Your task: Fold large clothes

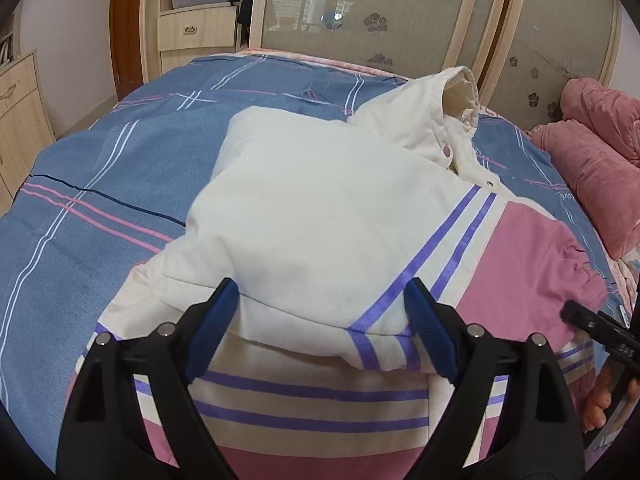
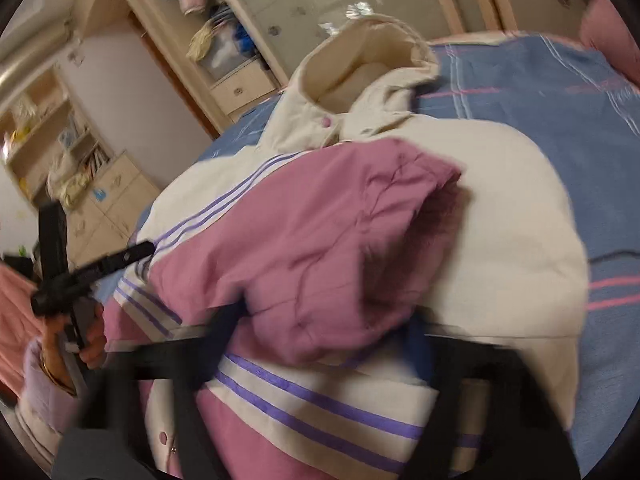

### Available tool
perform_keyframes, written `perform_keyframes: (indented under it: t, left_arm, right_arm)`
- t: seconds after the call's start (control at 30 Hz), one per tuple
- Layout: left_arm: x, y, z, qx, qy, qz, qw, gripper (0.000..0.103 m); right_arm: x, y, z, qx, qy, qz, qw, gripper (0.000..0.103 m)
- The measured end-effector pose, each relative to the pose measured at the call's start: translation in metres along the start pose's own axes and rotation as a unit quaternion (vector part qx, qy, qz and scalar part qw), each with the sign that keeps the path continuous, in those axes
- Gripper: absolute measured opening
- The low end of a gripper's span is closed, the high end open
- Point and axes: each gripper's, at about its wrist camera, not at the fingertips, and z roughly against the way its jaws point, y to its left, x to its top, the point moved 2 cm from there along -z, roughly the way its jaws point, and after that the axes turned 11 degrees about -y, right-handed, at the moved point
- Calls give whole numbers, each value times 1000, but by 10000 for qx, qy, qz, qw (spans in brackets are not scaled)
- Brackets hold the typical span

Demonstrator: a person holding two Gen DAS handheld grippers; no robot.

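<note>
A cream, pink and purple-striped hooded jacket (image 1: 320, 208) lies partly folded on the blue plaid bedspread (image 1: 100, 168). The left gripper (image 1: 320, 320) hangs spread wide over its folded sleeve. To the right, the right gripper (image 2: 324, 332), blurred, straddles the pink sleeve (image 2: 320, 248); whether it grips cannot be told.

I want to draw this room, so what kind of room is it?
Most likely a bedroom. A jacket lies on a bed with a blue plaid sheet, pink bedding is piled at one side, and a wardrobe with flowered sliding doors stands behind the bed.
</note>
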Motion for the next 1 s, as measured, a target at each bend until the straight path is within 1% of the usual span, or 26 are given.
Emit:
perform_keyframes:
  t: [0.07, 0.13, 0.2, 0.23, 0.3, 0.37, 0.4, 0.43, 0.47, 0.5, 0.53, 0.6, 0.63, 0.67, 0.7, 0.73, 0.8, 0.83, 0.9, 0.97, 1.0]
  left_arm:
    - [-2, -1, -2, 21, 10, -34, 10000, 88]
    - [-6, -2, -6, -29, 67, -37, 10000, 88]
    - [-11, -5, -10, -220, 164, 33, 9996, 88]
    - [-13, -9, -11, -299, 198, 41, 9993, 89]
    - [-16, -18, -14, -273, 198, -104, 9994, 89]
    - [-18, -26, -16, -64, 174, -307, 9994, 89]
    - [-17, -28, -16, 24, 157, -375, 9992, 89]
    - [-15, -29, -13, 41, 115, -354, 9993, 89]
    - [-12, -28, -8, 37, 32, -295, 9996, 89]
    - [-6, -26, 0, 54, -161, -227, 9996, 89]
    - [-1, -24, 7, 127, -328, -223, 9991, 89]
    - [6, -21, 12, 333, -513, -287, 9977, 89]
    - [8, -20, 9, 375, -455, -323, 9977, 89]
    - [8, -19, 6, 376, -383, -326, 9980, 89]
    - [7, -18, 0, 373, -250, -292, 9986, 89]
    - [5, -16, -5, 369, -160, -253, 9989, 89]
    - [-3, -14, -19, 404, 51, -207, 9990, 90]
    - [-7, -12, -25, 449, 93, -181, 9988, 93]
    - [-13, -7, -31, 454, 98, -82, 9989, 98]
    - [-16, -3, -36, 416, 116, 13, 9991, 101]
    - [-18, -2, -38, 416, 132, 23, 9990, 101]
  right_arm:
    - [4, 9, 8, -81, -316, 218, 9992, 23]
    - [13, 9, 21, -300, -723, 300, 9965, 19]
    - [23, 4, 36, -431, -1213, 205, 9915, 19]
    - [25, 1, 38, -561, -1313, 190, 9896, 19]
    - [27, -6, 35, -860, -1343, 230, 9869, 19]
    - [21, -22, 17, -1159, -905, 134, 9890, 22]
    - [18, -29, 11, -1239, -715, 35, 9897, 25]
    - [17, -35, 10, -1307, -617, -85, 9895, 36]
    - [18, -42, 15, -1409, -653, -266, 9875, 53]
    - [20, -45, 23, -1463, -773, -368, 9855, 59]
    - [23, -48, 35, -1485, -1010, -501, 9825, 66]
    - [28, -50, 50, -1470, -1326, -606, 9783, 66]
    - [29, -49, 58, -1501, -1528, -594, 9750, 63]
    - [29, -47, 62, -1557, -1689, -528, 9718, 53]
    - [30, -45, 63, -1553, -1740, -444, 9714, 50]
    - [32, -45, 60, -1479, -1695, -423, 9735, 44]
    - [29, -48, 48, -1356, -1437, -507, 9790, 43]
    - [29, -51, 44, -1415, -1296, -529, 9800, 43]
    - [21, -62, 22, -1912, -681, -484, 9780, 41]
    - [14, -72, 9, -1987, -315, -673, 9772, 38]
    - [14, -75, 7, -1968, -293, -776, 9769, 38]
